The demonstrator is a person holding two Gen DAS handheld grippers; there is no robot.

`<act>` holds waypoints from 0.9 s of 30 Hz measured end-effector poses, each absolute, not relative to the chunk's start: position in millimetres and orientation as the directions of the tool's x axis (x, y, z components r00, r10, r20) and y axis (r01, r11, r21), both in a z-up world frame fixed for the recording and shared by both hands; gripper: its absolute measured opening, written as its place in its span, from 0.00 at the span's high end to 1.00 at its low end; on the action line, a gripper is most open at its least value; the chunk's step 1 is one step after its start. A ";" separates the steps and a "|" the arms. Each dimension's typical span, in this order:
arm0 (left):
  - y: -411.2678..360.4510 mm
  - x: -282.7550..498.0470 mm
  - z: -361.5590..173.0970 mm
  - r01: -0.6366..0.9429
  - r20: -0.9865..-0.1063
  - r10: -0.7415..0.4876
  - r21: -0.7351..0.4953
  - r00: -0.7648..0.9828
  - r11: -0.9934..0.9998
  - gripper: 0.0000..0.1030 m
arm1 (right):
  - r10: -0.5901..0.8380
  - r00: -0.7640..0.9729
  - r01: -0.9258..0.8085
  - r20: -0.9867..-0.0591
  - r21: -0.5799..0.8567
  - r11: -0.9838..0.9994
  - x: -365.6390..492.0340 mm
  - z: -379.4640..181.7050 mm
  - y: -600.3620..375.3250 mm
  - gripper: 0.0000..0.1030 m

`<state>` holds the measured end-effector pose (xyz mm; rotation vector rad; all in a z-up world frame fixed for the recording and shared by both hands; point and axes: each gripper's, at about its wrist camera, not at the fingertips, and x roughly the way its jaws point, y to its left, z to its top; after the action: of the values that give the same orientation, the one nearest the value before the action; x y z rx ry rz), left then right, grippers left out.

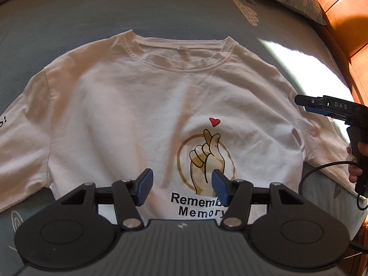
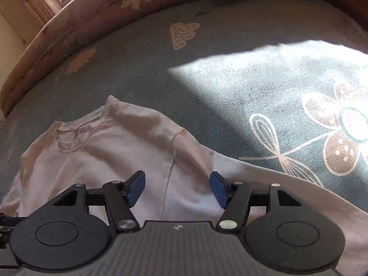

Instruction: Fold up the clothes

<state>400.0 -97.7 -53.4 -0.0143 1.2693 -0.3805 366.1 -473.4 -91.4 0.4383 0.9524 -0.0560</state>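
Both grippers, left [image 1: 181,185] and right [image 2: 176,187], are hovering with jaws apart, empty, over the flat-lying T-shirt [image 1: 128,105], probably for reaching its edges.

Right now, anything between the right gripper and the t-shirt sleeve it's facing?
Nothing visible. The right gripper is open over the white t-shirt, with the shoulder seam showing bare between its pads. No other object lies on the shirt; around it is only the patterned bedsheet.
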 end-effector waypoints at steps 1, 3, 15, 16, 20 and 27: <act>-98.5 400.5 -54.4 0.271 -0.927 -0.287 -0.220 0.240 0.937 0.44 | 0.163 0.590 0.227 -0.791 0.356 0.906 368.9 -90.8 -473.6 0.31; -101.1 401.6 -57.4 0.272 -0.929 -0.289 -0.223 0.232 0.936 0.44 | 0.171 0.583 0.245 -0.794 0.373 0.895 380.9 -99.1 -476.6 0.31; -99.2 407.5 -51.7 0.293 -0.925 -0.288 -0.212 0.248 0.932 0.44 | 0.180 0.680 0.256 -0.711 0.459 0.850 398.8 -85.3 -531.5 0.31; -98.0 408.0 -53.1 0.285 -0.925 -0.288 -0.214 0.247 0.934 0.44 | 0.201 0.676 0.254 -0.709 0.480 0.839 397.0 -86.9 -538.3 0.34; -93.2 410.2 -58.9 0.252 -0.928 -0.285 -0.224 0.239 0.941 0.44 | 0.344 0.654 0.179 -0.674 0.580 0.795 397.1 -92.5 -540.9 0.42; -100.8 412.0 -63.4 0.267 -0.930 -0.288 -0.225 0.228 0.937 0.44 | 0.315 0.560 0.106 -0.766 0.443 0.890 427.3 -118.4 -484.7 0.41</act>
<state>412.0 -100.8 -63.4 -0.0190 1.2858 -0.3818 427.3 -484.7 -118.4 0.4764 0.9782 0.1283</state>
